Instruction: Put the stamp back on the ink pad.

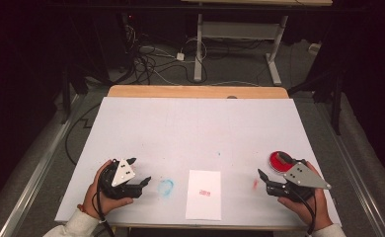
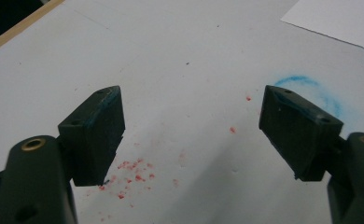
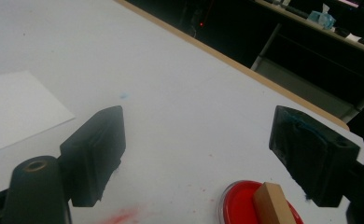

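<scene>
A white sheet of paper (image 1: 203, 194) with a small red stamp mark (image 1: 205, 192) lies near the table's front edge, between my two grippers. At the right, a round red ink pad (image 1: 278, 162) carries a wooden-handled stamp (image 3: 273, 203). My left gripper (image 1: 140, 170) is open and holds nothing, hovering over red specks (image 2: 133, 172) left of a blue ring smear (image 2: 311, 91). My right gripper (image 1: 264, 181) is also open and holds nothing, just in front of the ink pad (image 3: 238, 205). The sheet's corner (image 3: 17, 107) lies off to its left.
A white cover (image 1: 195, 128) spans the table, with a wooden strip (image 1: 195, 91) along the far edge. The blue ring smear (image 1: 166, 187) and a red smear (image 1: 255, 184) mark the cover. Cables and another desk's legs (image 1: 198, 49) sit on the floor beyond.
</scene>
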{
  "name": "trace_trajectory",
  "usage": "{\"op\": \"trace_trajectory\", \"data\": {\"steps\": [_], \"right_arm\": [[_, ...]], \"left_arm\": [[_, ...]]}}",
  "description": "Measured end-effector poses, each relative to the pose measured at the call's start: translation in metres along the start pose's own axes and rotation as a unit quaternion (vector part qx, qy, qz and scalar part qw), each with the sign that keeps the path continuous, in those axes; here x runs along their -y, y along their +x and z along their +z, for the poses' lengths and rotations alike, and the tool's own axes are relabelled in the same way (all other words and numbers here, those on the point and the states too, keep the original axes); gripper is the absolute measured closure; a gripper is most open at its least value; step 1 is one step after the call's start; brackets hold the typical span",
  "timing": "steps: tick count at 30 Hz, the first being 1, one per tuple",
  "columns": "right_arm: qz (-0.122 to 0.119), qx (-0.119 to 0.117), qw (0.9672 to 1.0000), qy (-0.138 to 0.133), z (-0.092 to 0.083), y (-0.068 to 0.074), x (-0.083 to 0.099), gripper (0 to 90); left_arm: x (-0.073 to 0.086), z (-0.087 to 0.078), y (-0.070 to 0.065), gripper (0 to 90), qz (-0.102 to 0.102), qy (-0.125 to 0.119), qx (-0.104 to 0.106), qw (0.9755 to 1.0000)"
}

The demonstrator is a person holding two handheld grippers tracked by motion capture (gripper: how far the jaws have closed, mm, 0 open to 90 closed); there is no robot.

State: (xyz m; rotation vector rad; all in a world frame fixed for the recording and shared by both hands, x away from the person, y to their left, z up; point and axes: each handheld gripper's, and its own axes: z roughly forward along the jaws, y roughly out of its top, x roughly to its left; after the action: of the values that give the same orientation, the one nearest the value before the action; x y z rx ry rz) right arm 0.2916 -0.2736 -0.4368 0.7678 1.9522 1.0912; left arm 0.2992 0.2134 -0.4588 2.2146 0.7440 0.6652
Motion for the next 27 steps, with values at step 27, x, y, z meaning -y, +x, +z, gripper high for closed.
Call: {"op": "trace_trajectory", "data": {"steps": [27], "right_arm": [[0.0, -0.016, 0.9999, -0.005, -0.008, 0.012, 0.019, 19.1]], "left_arm": [[0.001, -0.002, -0.007, 21.7, 0.022, 0.007, -0.004, 0.9997]]}}
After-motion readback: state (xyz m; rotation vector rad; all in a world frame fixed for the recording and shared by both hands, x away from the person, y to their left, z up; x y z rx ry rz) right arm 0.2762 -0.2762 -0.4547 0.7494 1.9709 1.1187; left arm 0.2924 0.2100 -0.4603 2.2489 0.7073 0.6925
